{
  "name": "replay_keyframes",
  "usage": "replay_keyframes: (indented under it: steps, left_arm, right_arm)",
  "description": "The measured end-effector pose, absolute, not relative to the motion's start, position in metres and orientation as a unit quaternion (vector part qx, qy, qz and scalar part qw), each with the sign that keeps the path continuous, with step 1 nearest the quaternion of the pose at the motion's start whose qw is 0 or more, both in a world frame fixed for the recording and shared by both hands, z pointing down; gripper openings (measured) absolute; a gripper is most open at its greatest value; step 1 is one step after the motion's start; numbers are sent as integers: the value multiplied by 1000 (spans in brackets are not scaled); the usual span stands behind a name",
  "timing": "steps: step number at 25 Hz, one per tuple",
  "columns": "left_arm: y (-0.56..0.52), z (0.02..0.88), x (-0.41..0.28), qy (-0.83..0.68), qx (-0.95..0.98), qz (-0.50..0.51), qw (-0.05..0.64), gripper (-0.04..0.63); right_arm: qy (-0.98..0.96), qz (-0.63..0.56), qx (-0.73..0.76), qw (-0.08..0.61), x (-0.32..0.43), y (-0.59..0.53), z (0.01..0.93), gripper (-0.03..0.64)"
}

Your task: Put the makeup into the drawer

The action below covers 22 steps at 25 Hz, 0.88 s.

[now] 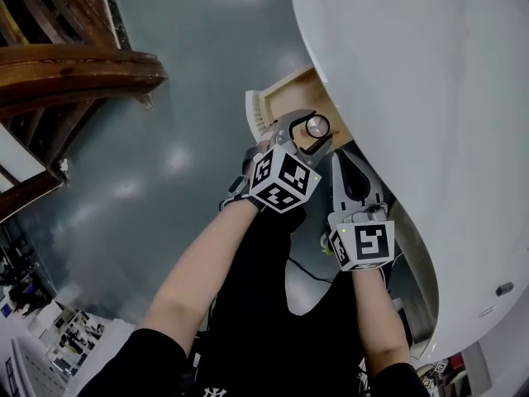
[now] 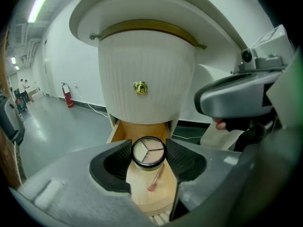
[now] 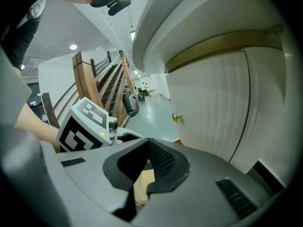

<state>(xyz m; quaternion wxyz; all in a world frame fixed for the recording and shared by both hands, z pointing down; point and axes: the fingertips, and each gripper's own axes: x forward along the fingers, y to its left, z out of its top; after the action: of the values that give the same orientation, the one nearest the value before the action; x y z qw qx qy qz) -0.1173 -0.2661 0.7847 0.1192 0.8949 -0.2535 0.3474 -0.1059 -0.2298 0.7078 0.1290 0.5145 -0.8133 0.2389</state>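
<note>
**Makeup gripped over the open drawer**

The makeup (image 2: pixel 148 151), a round black-rimmed jar whose clear lid shows three shades, sits clamped between the two jaws of the left tool (image 2: pixel 148 156), one dark pad pressing on each side of it. The jar lies on its side, its lid turned back toward that tool's camera.

Directly below and beyond the left tool lies the drawer (image 2: pixel 115 132), pulled open, its pale wooden floor showing under the jar. A thin pink-tipped stick (image 2: pixel 155 182) rests on that floor, just under the jaws; what it is I cannot tell.

Ahead of the left tool and above the drawer rises the ribbed white cabinet front (image 2: pixel 147 56) with a small brass knob (image 2: pixel 140 87). Over it spreads the white rounded worktop (image 2: pixel 142 4), edged beneath by a brass band.

The right tool (image 3: pixel 147 145) is to the right of the left one and a little nearer the person, under the worktop's edge. Its jaws are closed tip to tip with nothing between them. Its view shows the left tool's marker cube (image 3: pixel 85 126) just to its left, and the knob ahead.
</note>
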Motion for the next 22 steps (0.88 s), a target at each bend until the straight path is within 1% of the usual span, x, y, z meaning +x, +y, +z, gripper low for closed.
replay_keyframes:
  steps: [12,22]
  left_arm:
    - [-289,852,-100,-243,887,375,115,225]
    - [-301,888,-86,-227,878,395,149,225]
  right_arm:
    - [-812,237,518,127,-95,-241,757,15]
    - [-804,243,527,126,-85,-248,777,14]
